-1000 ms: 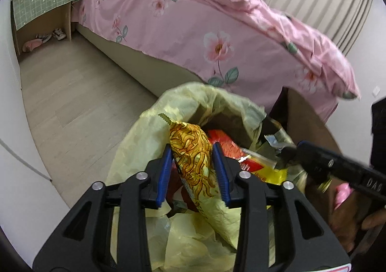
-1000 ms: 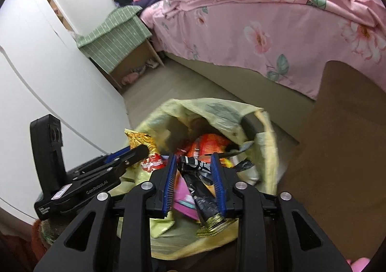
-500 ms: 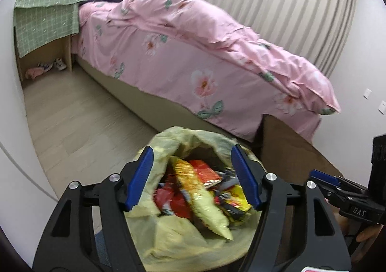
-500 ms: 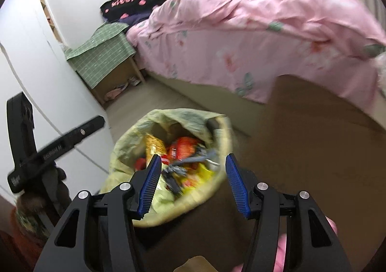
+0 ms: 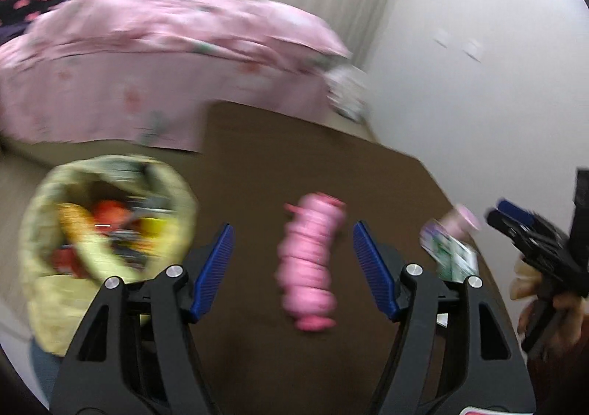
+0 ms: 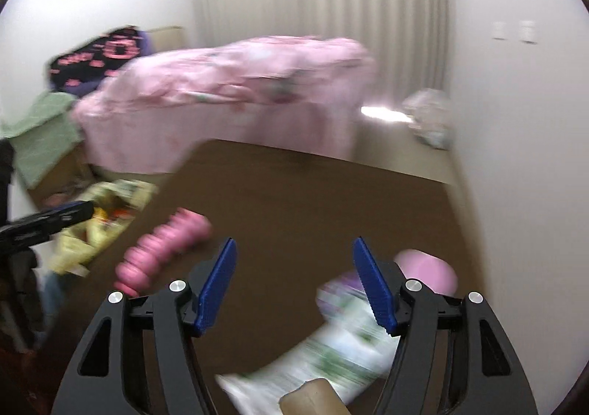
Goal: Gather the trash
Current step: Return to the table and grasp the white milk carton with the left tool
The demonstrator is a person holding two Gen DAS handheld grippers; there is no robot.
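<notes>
A yellow trash bag point(image 5: 106, 231) full of snack wrappers stands beside a brown table point(image 5: 279, 164); it also shows in the right wrist view point(image 6: 99, 216). My left gripper point(image 5: 292, 267) is open and empty above a pink ridged object point(image 5: 311, 260) lying on the table. My right gripper point(image 6: 294, 278) is open and empty over the table, with a white and green wrapper point(image 6: 331, 352) and a pink round thing point(image 6: 429, 271) just beside its right finger. Both views are blurred by motion.
A bed with a pink floral quilt point(image 6: 228, 98) lies behind the table. A green-covered nightstand point(image 6: 40, 131) is at the left. A white bag point(image 6: 429, 120) lies on the floor by the curtain. A brown cardboard piece point(image 6: 313, 396) is at the near edge.
Both grippers let go of their wrappers into the yellow bag, opened, and swung right from the bag to above the brown table.
</notes>
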